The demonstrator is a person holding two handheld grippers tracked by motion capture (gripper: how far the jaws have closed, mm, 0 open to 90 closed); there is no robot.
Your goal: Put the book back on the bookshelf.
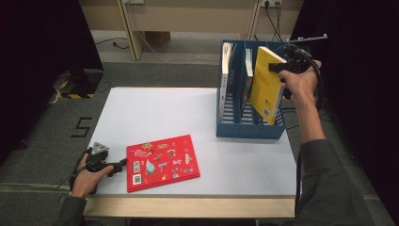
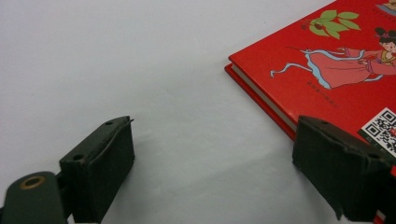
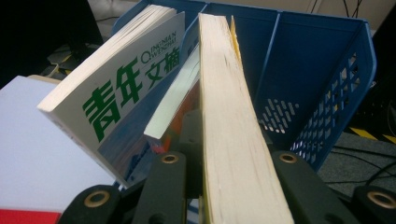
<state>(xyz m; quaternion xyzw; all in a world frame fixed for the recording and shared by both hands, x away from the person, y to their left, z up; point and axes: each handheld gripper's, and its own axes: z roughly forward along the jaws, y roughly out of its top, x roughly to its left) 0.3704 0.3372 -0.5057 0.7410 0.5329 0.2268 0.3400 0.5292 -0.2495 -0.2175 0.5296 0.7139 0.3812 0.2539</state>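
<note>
A yellow book (image 1: 266, 84) hangs tilted over the rightmost slot of a blue file rack (image 1: 249, 129), its lower corner inside the slot. My right gripper (image 1: 277, 67) is shut on its upper edge; the right gripper view has the cream page block (image 3: 229, 116) squeezed between the jaws of the right gripper (image 3: 229, 177). A red picture book (image 1: 162, 162) lies flat near the table's front. My left gripper (image 1: 123, 163) rests just left of it, open. In the left gripper view the left gripper (image 2: 215, 140) holds nothing, and the red book (image 2: 327, 51) has its edge by the right-hand jaw.
A white book with green characters (image 3: 126, 84) leans in the rack's left slot (image 1: 227, 70), and a thinner book (image 3: 175, 100) stands in the middle slot. The white table (image 1: 155, 113) ends in a wooden front edge. Cables trail on the floor behind the rack.
</note>
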